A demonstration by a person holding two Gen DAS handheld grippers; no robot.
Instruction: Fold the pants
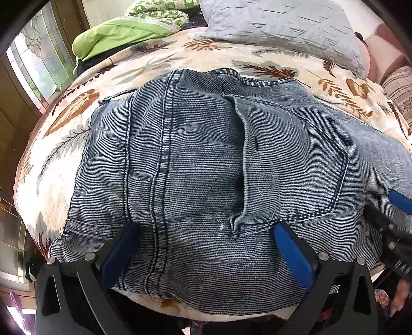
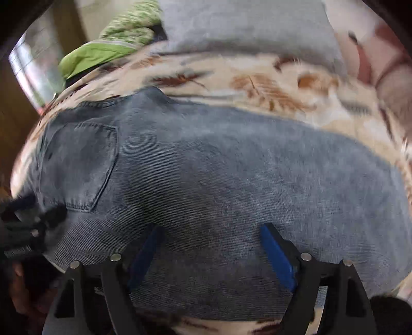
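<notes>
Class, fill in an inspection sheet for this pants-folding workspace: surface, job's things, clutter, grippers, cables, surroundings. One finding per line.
Surface: cream leaf-patterned quilted bedspread, bare around the pants.
Job's things: blue-grey ribbed denim pants, lying flat, back pocket up, reaching the near bed edge.
Clutter: grey quilted pillow and green patterned bedding bundle at the far side.
Grippers: left gripper jaws open over the pants; right gripper jaws open over the pants, view blurred.
Cables: nothing seen.
Surroundings: patterned glass window to the left.
</notes>
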